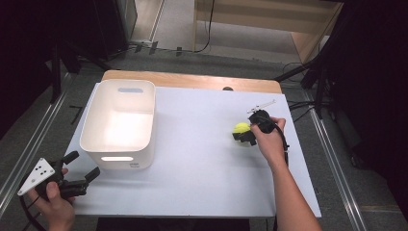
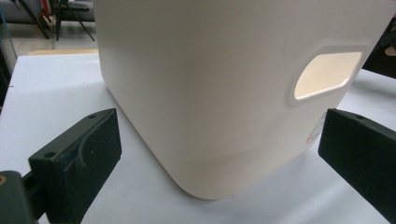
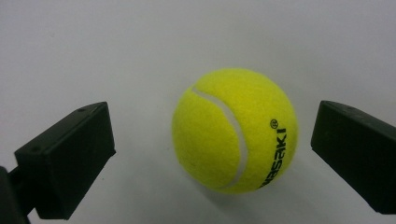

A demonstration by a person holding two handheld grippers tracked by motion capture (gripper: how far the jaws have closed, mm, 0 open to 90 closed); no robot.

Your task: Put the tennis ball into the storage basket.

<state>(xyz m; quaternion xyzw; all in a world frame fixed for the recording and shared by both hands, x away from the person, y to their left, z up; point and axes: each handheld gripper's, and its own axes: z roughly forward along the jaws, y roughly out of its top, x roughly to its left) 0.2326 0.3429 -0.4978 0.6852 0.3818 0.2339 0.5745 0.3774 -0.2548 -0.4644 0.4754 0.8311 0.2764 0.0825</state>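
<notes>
A yellow tennis ball (image 1: 241, 128) (image 3: 235, 130) lies on the white table (image 1: 202, 159) at the right. My right gripper (image 1: 244, 133) (image 3: 212, 154) points down over it, open, its jaws on either side of the ball without touching it. A white plastic bin (image 1: 120, 122) (image 2: 224, 84) with handle cut-outs stands at the left of the table. My left gripper (image 1: 82, 168) (image 2: 219, 154) is held at the table's near-left corner, open, facing the bin's near corner, with nothing between its jaws.
The table's wooden far edge (image 1: 192, 81) shows behind the white top. Dark stands and cables (image 1: 312, 82) flank the table on the floor. Open table surface lies between the bin and the ball.
</notes>
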